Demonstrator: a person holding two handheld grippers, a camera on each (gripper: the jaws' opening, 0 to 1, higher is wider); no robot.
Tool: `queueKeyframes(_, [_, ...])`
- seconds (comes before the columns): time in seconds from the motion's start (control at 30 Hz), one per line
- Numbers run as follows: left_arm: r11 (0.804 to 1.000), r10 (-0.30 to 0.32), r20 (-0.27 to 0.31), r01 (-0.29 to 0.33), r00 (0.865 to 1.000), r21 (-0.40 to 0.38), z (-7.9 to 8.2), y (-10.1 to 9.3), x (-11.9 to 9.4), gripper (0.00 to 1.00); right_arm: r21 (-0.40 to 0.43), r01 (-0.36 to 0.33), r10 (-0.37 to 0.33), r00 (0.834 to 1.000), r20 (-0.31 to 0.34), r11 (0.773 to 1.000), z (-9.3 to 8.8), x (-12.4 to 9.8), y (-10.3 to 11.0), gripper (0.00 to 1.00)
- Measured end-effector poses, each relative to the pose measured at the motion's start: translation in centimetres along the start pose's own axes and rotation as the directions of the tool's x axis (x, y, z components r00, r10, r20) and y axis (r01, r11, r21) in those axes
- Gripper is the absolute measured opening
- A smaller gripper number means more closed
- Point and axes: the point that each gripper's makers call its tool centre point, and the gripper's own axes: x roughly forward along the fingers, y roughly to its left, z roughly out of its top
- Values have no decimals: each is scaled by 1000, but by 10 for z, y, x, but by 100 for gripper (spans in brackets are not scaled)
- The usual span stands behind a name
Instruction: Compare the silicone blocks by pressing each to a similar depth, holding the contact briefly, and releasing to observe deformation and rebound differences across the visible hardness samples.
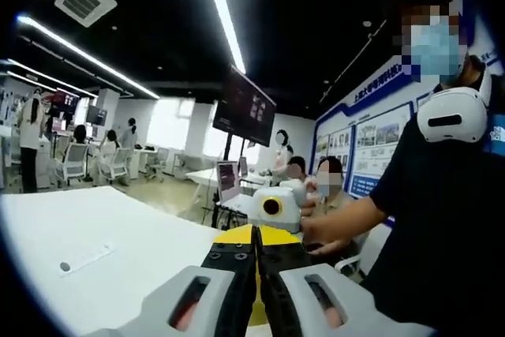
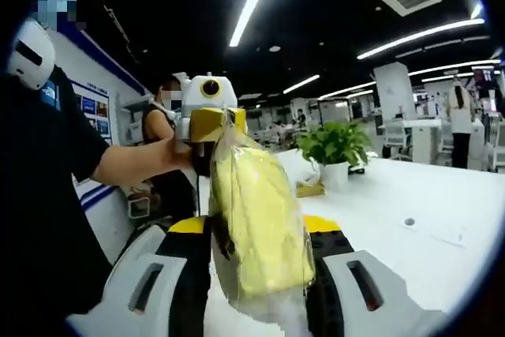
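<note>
Yellow silicone block, sealed in a clear bag, sits clamped between the jaws of your right gripper, held up above the white surface. Your left gripper has its jaws pressed together on nothing, over that surface.

Person: black short-sleeved shirt with a small blue logo patch near the shoulder; white headset with a dark slot hanging at the chest. Left tool: black jaws, light grey finger housings with oval slots, yellow body. Right tool: same black, grey and yellow build.
</note>
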Motion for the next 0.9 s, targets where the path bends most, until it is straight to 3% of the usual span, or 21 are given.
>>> queueKeyframes(0.13, [999,32,34,-31,999,-28,2,6,-4,0,33,43,-45,997,58,999,4,0,-7,68])
queueKeyframes(0.27, [996,53,41,-50,998,-76,-1,13,-9,0,24,86,-88,993,75,996,4,-3,-11,80])
queueKeyframes(0.4, [991,91,90,-82,992,-107,1,18,-16,0,29,125,-128,985,117,992,8,-6,-14,95])
queueKeyframes(0.6, [974,171,168,-141,971,-177,7,34,-30,0,22,164,-165,977,134,986,10,-15,-13,96])
queueKeyframes(0.67, [959,209,189,-162,960,-234,5,42,-37,0,17,174,-175,976,126,985,9,-20,-11,96])
queueKeyframes(0.73, [941,271,206,-214,940,-262,2,54,-46,0,-25,240,-237,966,103,970,4,-32,-19,96])
queueKeyframes(0.8, [934,288,204,-228,936,-275,-4,59,-52,0,-44,298,-294,953,74,954,-6,-46,-25,96])
queueKeyframes(0.83, [916,334,206,-265,920,-301,-8,67,-58,0,-41,311,-308,949,64,950,-11,-52,-25,96])
queueKeyframes(0.9, [905,352,198,-279,915,-322,-17,73,-64,0,-33,332,-330,942,65,943,-19,-67,-24,96])
